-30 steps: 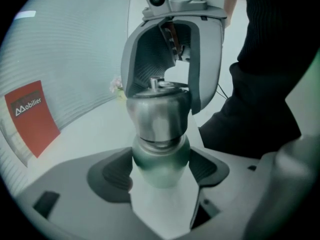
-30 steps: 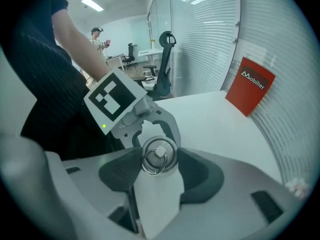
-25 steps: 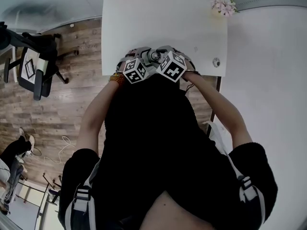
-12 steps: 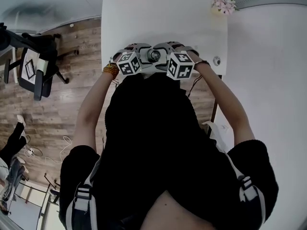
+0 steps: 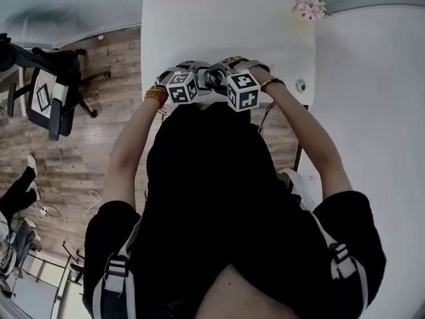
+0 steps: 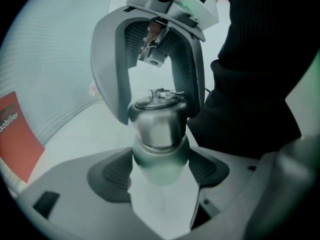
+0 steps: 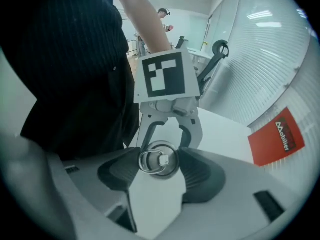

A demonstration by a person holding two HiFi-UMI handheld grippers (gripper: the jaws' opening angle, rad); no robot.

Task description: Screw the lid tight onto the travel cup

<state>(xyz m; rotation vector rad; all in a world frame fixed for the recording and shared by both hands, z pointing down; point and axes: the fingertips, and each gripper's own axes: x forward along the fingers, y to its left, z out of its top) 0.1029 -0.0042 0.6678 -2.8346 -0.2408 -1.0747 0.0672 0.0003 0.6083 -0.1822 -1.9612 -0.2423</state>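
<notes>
Right gripper view: right gripper (image 7: 160,156) fingers, just closing, pinch the lid (image 7: 159,161); left gripper (image 6: 160,156) fingers clamp the cup (image 6: 160,163). A slipping cup would likely leave the lid loose.

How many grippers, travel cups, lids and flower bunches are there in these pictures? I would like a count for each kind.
grippers: 2 (left gripper, right gripper)
travel cup: 1
lid: 1
flower bunch: 1
total: 5
</notes>
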